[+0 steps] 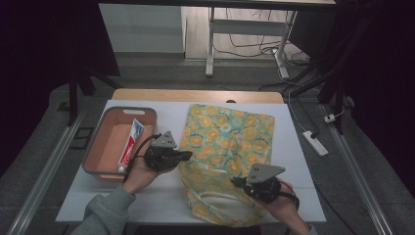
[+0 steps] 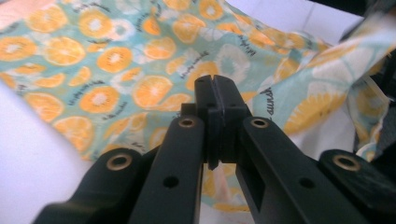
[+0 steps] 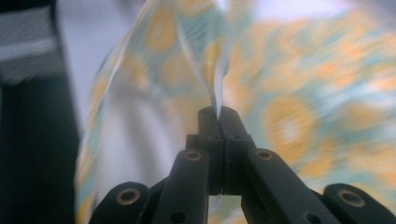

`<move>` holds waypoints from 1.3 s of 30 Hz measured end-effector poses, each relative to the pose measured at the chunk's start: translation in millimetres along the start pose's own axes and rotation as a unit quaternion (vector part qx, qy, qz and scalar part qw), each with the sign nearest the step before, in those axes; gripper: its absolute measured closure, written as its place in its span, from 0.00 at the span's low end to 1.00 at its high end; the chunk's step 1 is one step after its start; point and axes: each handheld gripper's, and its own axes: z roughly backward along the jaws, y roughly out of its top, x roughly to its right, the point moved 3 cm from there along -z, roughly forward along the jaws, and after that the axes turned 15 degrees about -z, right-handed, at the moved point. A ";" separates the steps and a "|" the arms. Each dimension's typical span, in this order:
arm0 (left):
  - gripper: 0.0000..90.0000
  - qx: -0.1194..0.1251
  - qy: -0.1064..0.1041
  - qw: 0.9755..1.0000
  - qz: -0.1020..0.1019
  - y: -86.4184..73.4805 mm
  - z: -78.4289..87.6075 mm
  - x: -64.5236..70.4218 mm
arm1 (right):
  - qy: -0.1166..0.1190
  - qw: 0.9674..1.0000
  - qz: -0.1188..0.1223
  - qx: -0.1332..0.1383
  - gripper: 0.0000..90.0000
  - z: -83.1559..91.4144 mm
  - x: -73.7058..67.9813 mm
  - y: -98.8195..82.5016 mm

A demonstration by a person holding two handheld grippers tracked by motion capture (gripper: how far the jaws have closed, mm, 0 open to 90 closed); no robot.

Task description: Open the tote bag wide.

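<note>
Bag [image 1: 226,147], printed with orange slices on pale green, lies across the middle of the white bench [image 1: 293,161], and we hold it at two points. Starting at the left of the high view, a grey-rimmed orange bin [image 1: 93,161] sits on the bench with a toothpaste tube [image 1: 130,143] inside it, well apart from the bag. Just right of the bin, our left gripper [image 1: 188,155] meets the bag's left edge. In the left gripper view, its jaws stand pressed together, the tips [image 2: 215,86] lying against the fabric [image 2: 116,65], but we cannot tell whether any cloth is caught between them. The bag spreads away to the right and toward the far side of the bench, flat there and rumpled near us, where its mouth [image 1: 215,200] gapes. Farther right, our right gripper [image 1: 236,182] sits at the bag's near right part. In the right gripper view, its jaws are clamped on a thin edge of the bag [image 3: 218,88], which rises from the tips [image 3: 218,114] as a raised fold, the print beyond it blurred.
</note>
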 end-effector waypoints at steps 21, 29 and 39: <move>0.99 -0.093 0.028 0.994 0.044 -8.4 -81.5 -34.4 | -0.068 0.980 -0.159 -0.098 0.90 -99.6 142.8 -14.9; 0.46 -0.039 0.020 0.999 0.024 5.8 -48.9 -16.9 | -0.057 0.984 -0.161 -0.053 0.77 -72.3 133.1 -3.5; 0.31 -0.098 -0.003 0.995 -0.010 2.3 -54.1 13.8 | -0.058 0.983 -0.161 -0.067 0.76 -78.2 133.4 -12.0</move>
